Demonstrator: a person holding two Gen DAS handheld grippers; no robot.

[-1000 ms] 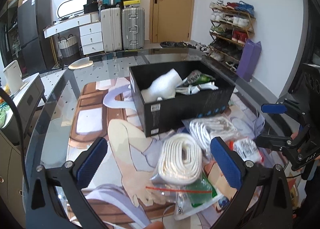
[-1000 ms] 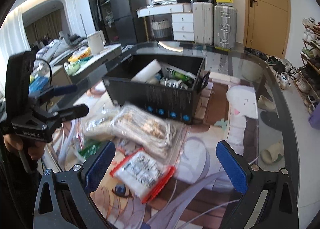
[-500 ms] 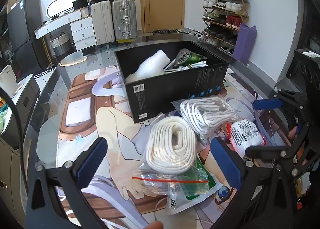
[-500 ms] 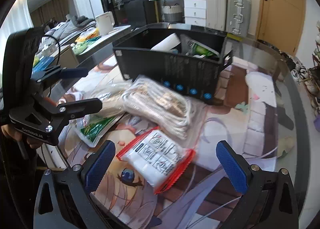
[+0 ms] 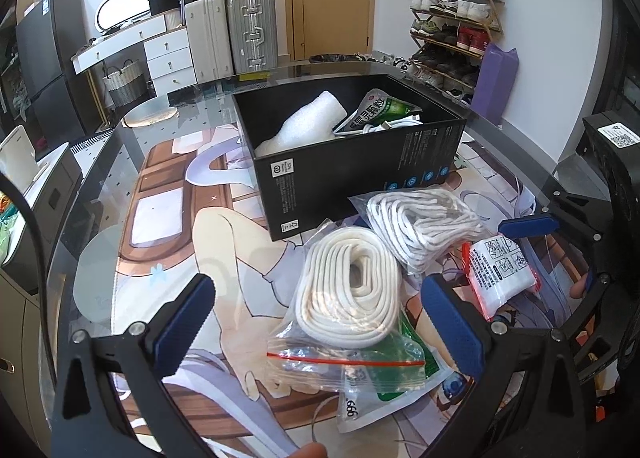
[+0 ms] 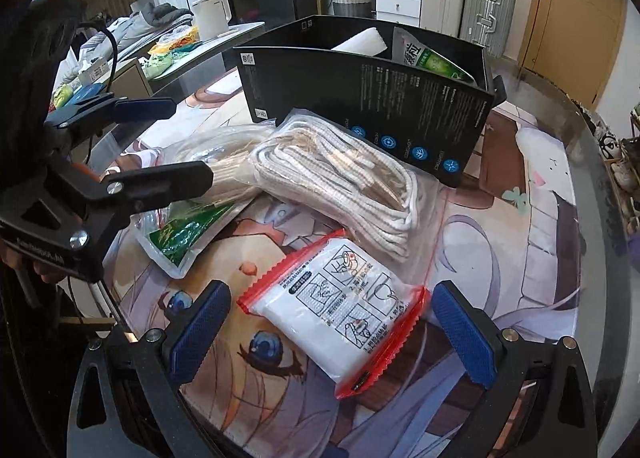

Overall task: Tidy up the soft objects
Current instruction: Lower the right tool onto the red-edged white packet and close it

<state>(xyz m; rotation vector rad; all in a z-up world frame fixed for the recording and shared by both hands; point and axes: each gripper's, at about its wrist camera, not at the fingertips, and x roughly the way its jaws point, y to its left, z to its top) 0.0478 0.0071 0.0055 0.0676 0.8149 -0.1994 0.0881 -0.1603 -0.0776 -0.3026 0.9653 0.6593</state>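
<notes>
Both grippers, left (image 5: 320, 330) & right (image 6: 332, 332), are held wide apart, empty; slippery pouch (image 6: 340, 318) could be pinched off-centre & dropped.

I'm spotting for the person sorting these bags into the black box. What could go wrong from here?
1. The coiled-rope bag lies on the green packet; lifting it may drag the packet along.
2. The red-edged white pouch looks slick, so it might slip from the open right gripper.
3. The black box already holds foam and a packet, so bulky rope bags may not fit easily.
</notes>
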